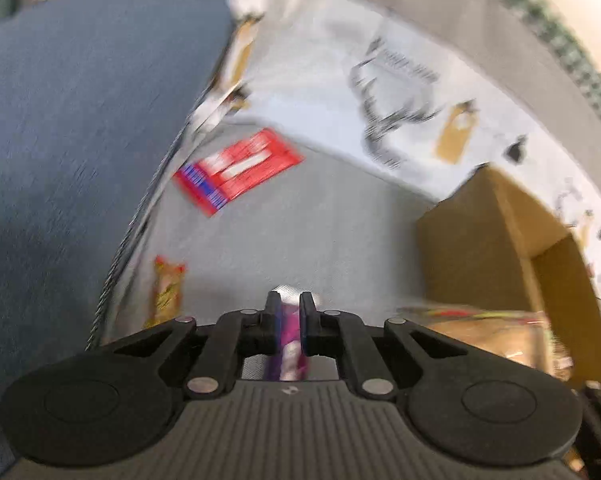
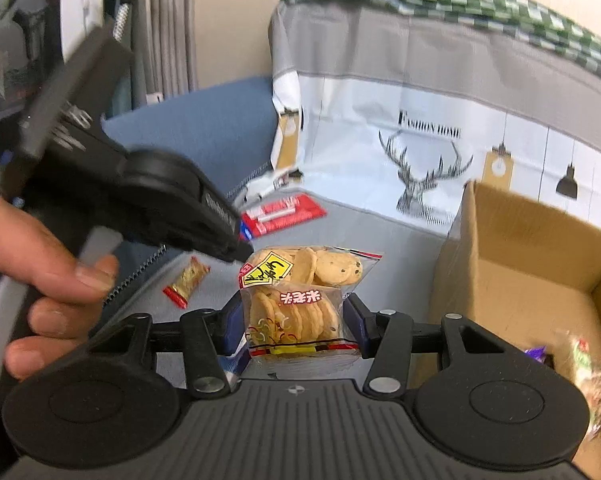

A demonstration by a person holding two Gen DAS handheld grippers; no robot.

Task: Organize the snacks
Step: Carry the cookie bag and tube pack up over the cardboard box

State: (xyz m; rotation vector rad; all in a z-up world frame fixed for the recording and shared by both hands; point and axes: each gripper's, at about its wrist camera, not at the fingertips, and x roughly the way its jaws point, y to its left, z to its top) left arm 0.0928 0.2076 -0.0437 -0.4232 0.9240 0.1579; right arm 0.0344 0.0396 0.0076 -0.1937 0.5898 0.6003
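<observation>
In the left wrist view my left gripper [image 1: 290,308] is shut on a small purple and pink snack packet [image 1: 290,350] that hangs between its fingers. My right gripper [image 2: 296,320] is shut on a clear bag of rice crackers [image 2: 292,316], its pads pressing both sides. Just behind that bag lies a clear bag of chip cookies [image 2: 332,266] with a yellow label. From the right wrist view, the left gripper [image 2: 236,250] reaches in from the left, its tip beside the cookie bag. A red flat packet [image 1: 240,168] [image 2: 284,212] and a small gold candy [image 1: 166,292] [image 2: 188,280] lie on the grey cloth.
An open cardboard box [image 2: 520,248] [image 1: 480,240] stands at the right, with a few snacks [image 2: 580,360] in its near corner. A blue cushion [image 1: 80,120] borders the cloth on the left. A printed sheet with a deer [image 2: 424,176] rises behind. A hand [image 2: 40,280] holds the left gripper.
</observation>
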